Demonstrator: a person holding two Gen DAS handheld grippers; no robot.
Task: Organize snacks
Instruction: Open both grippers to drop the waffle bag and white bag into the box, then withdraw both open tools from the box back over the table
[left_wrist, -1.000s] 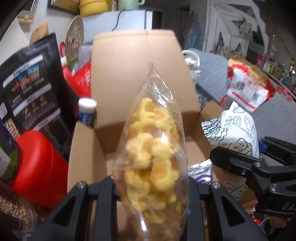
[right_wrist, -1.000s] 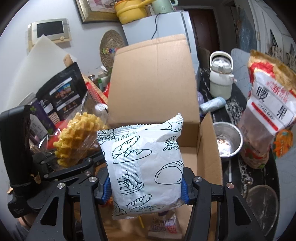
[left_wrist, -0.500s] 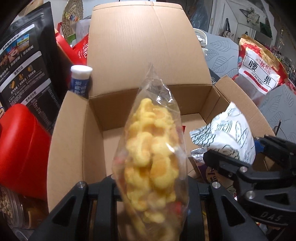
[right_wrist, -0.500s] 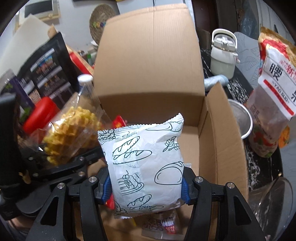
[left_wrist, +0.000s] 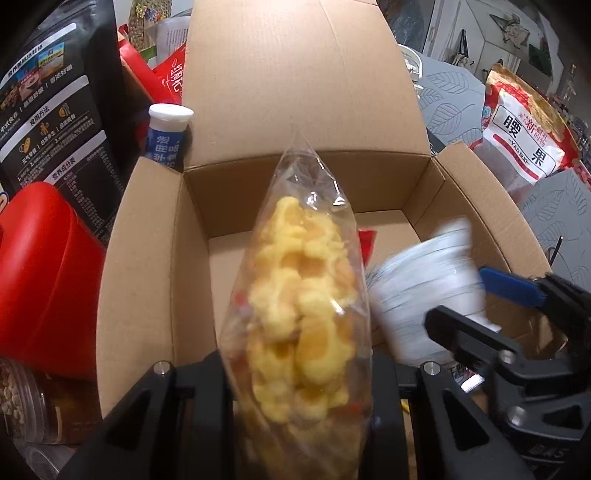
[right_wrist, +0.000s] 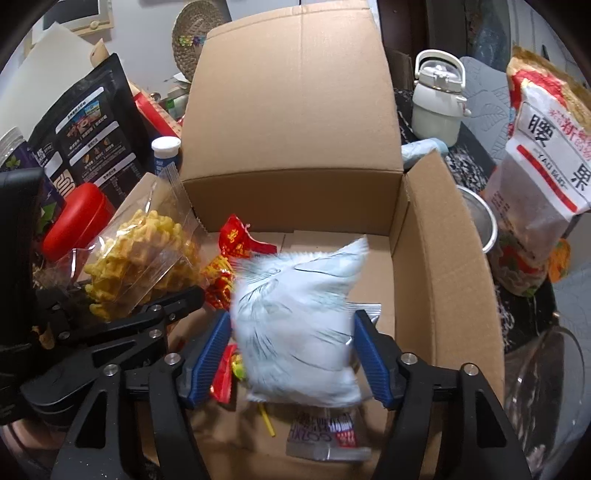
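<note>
My left gripper (left_wrist: 295, 373) is shut on a clear bag of yellow waffle snacks (left_wrist: 303, 314) and holds it over the open cardboard box (left_wrist: 155, 258). The bag also shows in the right wrist view (right_wrist: 136, 254). My right gripper (right_wrist: 295, 354) is open over the box (right_wrist: 443, 258); its blue pads (right_wrist: 369, 354) stand apart from the white bread-print packet (right_wrist: 299, 325), which is blurred and dropping between them. The packet (left_wrist: 424, 288) and right gripper (left_wrist: 517, 332) show in the left wrist view. Red wrapped candies (right_wrist: 236, 240) and a flat packet (right_wrist: 328, 439) lie in the box.
A black pouch (right_wrist: 88, 129), a red container (right_wrist: 77, 218) and a blue tube (right_wrist: 166, 155) stand left of the box. A white kettle (right_wrist: 439, 99), a metal bowl (right_wrist: 480, 221) and a large red-and-white nut bag (right_wrist: 543, 177) stand on the right.
Both grippers moved down and forward over the box. My right gripper opened and let go of the white packet, which is falling into the box. The left still holds the waffle bag.
</note>
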